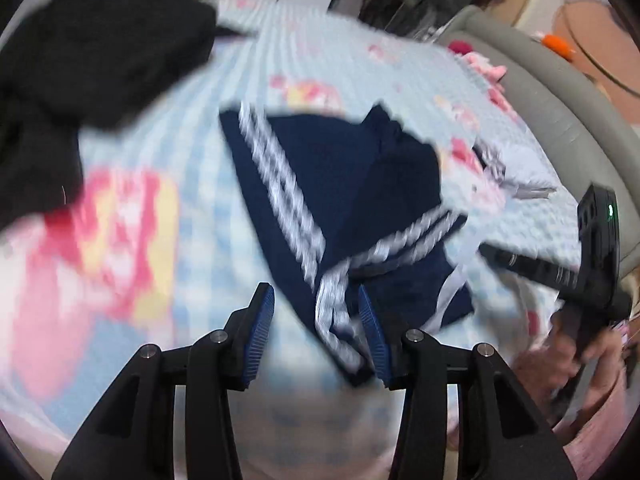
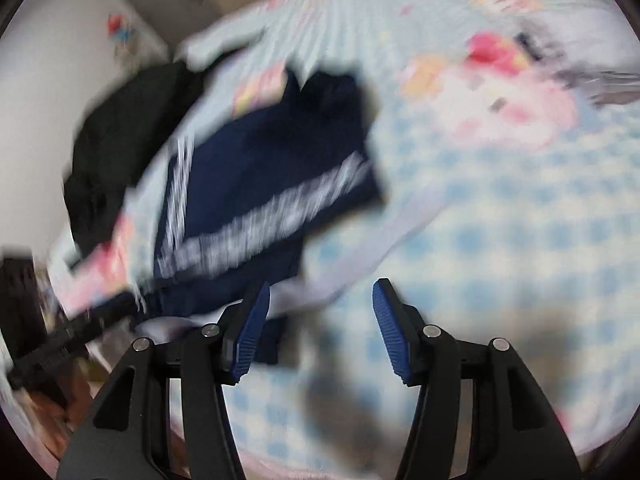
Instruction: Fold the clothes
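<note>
Left wrist view, blurred by motion: left gripper [image 1: 316, 312] with jaws apart over the blue-checked bedspread [image 1: 192, 208], blue pads [image 1: 262, 332] clear of cloth on one side, the striped hem of the navy shorts [image 1: 332, 184] brushing the other pad (pressed or merely passing, cannot tell). Shorts spread just ahead of the fingertips, white side stripes running away from the tool; black garment [image 1: 92, 52] well ahead and to the left; right gripper [image 1: 568, 264] off to the right, held in a hand [image 1: 560, 364]. Right wrist view, more blurred: right gripper [image 2: 322, 312] released, jaws wide, nothing between the pads, only bedspread [image 2: 500, 240] beneath. Navy shorts [image 2: 264, 184] ahead and to the left, a corner reaching the left finger [image 2: 248, 336]; black garment [image 2: 120, 148] farther left beyond them.
</note>
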A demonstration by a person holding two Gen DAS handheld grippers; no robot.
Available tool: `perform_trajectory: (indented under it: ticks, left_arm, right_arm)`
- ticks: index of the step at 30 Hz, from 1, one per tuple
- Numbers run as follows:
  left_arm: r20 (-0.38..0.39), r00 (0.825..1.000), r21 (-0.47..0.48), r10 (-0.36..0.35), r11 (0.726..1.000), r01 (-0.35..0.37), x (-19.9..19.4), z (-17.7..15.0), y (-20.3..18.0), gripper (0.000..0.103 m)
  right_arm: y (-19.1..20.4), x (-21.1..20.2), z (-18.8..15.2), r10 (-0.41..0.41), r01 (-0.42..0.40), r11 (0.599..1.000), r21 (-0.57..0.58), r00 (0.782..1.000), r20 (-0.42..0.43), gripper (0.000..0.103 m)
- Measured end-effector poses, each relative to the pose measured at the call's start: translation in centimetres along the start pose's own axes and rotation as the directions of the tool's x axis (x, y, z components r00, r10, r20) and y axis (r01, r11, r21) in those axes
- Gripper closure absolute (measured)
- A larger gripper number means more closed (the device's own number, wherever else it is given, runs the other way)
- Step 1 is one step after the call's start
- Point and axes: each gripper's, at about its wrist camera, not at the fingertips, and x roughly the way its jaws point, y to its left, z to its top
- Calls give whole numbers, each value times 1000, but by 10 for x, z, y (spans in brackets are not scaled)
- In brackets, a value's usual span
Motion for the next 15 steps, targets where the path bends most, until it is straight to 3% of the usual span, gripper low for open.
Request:
perform_trajectory:
  ticks: [4, 10, 15]
  left_arm:
    - [-36, 999, 93, -36, 995, 39, 34, 31, -44, 57]
    - [-157, 987, 303, -38, 949, 85, 99, 46, -125, 57]
    - [-197, 980, 379, -26, 920, 100, 131, 39, -159, 53]
  right_arm:
    - [-26, -6, 52, -125, 117, 989, 89, 988, 96, 48]
    - [-51, 17, 72, -74, 54, 981, 188, 992, 99, 48]
    - [-57, 34, 75, -84, 76, 977, 200, 996, 31, 48]
